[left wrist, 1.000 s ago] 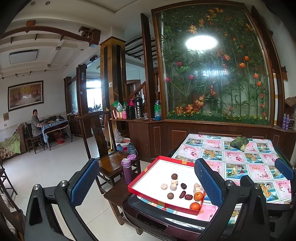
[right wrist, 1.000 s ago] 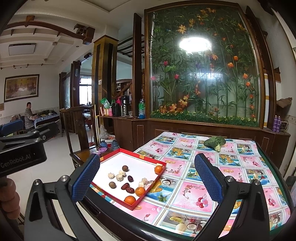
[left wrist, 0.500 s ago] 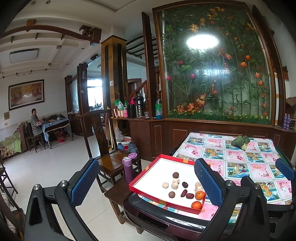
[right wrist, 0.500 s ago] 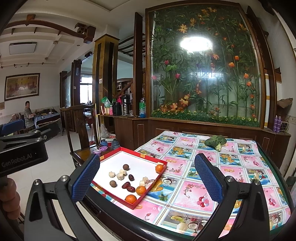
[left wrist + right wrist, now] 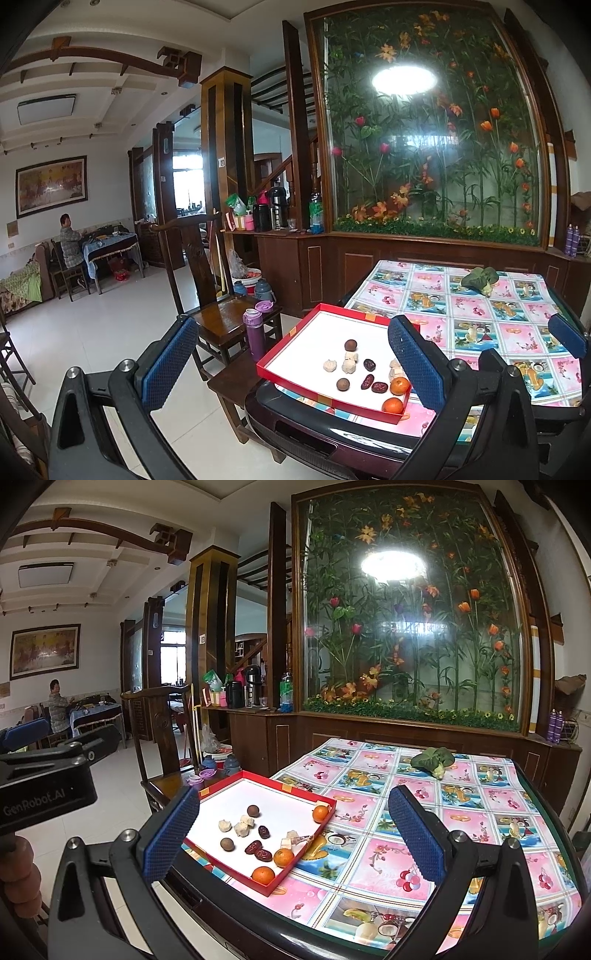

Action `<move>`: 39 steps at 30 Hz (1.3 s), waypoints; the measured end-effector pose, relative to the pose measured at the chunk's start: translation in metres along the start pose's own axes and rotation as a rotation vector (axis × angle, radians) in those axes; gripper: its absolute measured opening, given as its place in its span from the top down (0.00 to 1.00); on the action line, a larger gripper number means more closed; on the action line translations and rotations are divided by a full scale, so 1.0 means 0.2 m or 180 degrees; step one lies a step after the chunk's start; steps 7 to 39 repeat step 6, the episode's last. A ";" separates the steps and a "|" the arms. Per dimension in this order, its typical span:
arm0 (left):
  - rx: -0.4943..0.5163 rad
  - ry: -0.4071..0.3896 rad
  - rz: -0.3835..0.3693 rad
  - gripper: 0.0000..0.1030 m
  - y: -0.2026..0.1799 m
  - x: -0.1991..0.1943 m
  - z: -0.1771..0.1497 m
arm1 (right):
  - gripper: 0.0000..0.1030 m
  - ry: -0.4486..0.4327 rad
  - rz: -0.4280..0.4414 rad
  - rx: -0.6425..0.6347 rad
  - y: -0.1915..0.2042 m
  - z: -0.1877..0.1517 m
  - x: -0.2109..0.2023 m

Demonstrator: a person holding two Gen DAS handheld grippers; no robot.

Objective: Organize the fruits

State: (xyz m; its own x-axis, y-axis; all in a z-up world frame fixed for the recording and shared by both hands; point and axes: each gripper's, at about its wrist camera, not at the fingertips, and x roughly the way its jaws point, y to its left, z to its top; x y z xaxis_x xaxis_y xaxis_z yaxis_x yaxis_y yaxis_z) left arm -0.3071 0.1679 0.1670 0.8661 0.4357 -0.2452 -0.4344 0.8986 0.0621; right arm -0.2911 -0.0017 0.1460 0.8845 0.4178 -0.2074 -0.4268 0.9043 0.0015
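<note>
A red-rimmed tray [image 5: 295, 386] with a white floor lies on the near left corner of the table. It holds three oranges [image 5: 283, 857], dark red dates [image 5: 253, 847], brown round fruits [image 5: 253, 810] and pale white pieces [image 5: 243, 823]. My left gripper [image 5: 293, 363] hovers open in front of the tray, short of the table edge. In the left wrist view its right finger [image 5: 417, 363] hides the tray's right side. My right gripper [image 5: 293, 834] is also open, above the table's front edge, with the tray [image 5: 288, 786] to its left. Neither holds anything.
The table wears a pink and blue patterned cloth [image 5: 369, 867], with a green leafy vegetable [image 5: 432, 758] at its far side. A wooden chair [image 5: 221, 317] and a purple bottle [image 5: 253, 334] stand left of the table. A person [image 5: 68, 240] sits far off at the left.
Both views have drifted only slightly, and the tray looks a little nearer. Both grippers stay open and the fruits have not moved.
</note>
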 end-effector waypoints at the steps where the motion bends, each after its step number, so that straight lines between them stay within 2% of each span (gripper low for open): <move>1: 0.0004 0.0000 0.0000 0.00 0.00 0.00 0.00 | 0.01 0.0003 0.0008 0.0003 0.01 -0.01 0.01; 6: 0.0025 -0.0058 0.0023 0.00 -0.01 0.01 -0.02 | 0.01 0.0107 0.0085 0.0071 0.00 -0.01 0.11; 39: 0.0025 -0.0058 0.0023 0.00 -0.01 0.01 -0.02 | 0.01 0.0107 0.0085 0.0071 0.00 -0.01 0.11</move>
